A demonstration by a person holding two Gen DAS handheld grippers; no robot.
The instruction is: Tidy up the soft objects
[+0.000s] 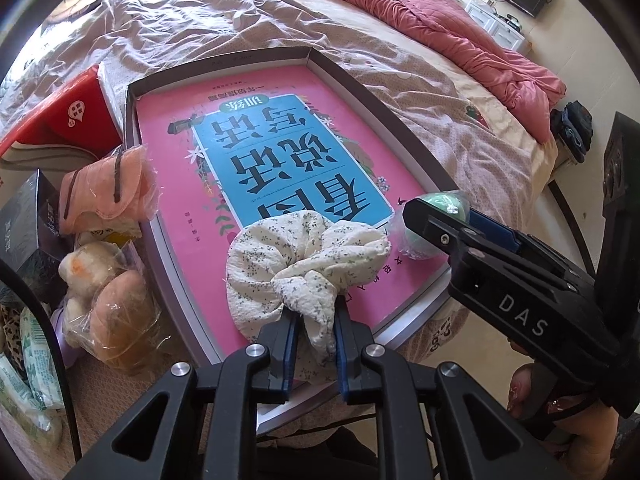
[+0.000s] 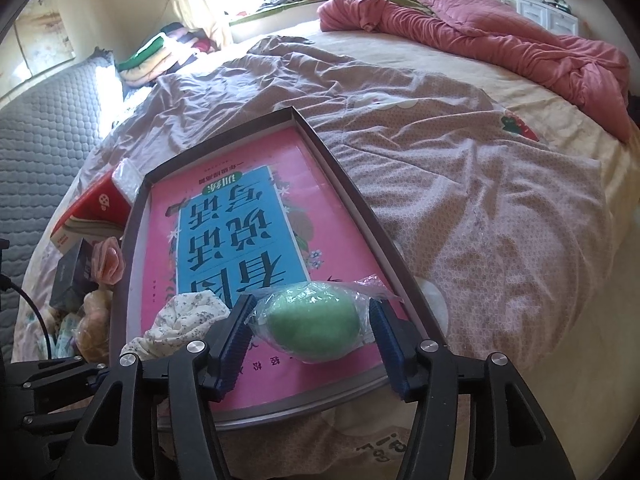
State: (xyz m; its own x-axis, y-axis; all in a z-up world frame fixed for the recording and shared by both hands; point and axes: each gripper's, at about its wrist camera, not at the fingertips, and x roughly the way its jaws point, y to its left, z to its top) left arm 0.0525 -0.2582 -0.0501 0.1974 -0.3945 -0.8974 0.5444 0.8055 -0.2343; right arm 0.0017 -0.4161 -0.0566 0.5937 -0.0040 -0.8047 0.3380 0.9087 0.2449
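From the left wrist camera, the left hand-held gripper [image 1: 316, 340] is clamped on a white floral scrunchie [image 1: 304, 260] — its blue pads pinch the bunched near end of the fabric, while the rest of the ring lies on the pink book [image 1: 256, 152] that fills a shallow dark-rimmed tray [image 1: 132, 120] on the bed [image 1: 400, 72]. Left of the tray sits a cluster of other things: a peach cloth item in clear wrap [image 1: 106, 188], a bagged plush toy [image 1: 108, 292], a red box [image 1: 68, 120] and a dark box [image 1: 28, 224]. At the right, the right hand-held gripper [image 1: 448, 216] reaches in over the tray's near right corner, with a green ball in plastic wrap [image 1: 444, 204] just beyond its tip. A rumpled pink quilt [image 1: 440, 28] lies across the far side of the bed.

From the right wrist camera, the right hand-held gripper [image 2: 312, 336] stands open around the green ball in plastic wrap [image 2: 312, 320] — the ball rests on the pink book [image 2: 240, 220] between the fingers, the left pad just beside its wrap and the right pad apart from the ball itself, touching only loose plastic if anything. The white floral scrunchie [image 2: 188, 316] lies to the left, on the same book inside the tray [image 2: 344, 176].
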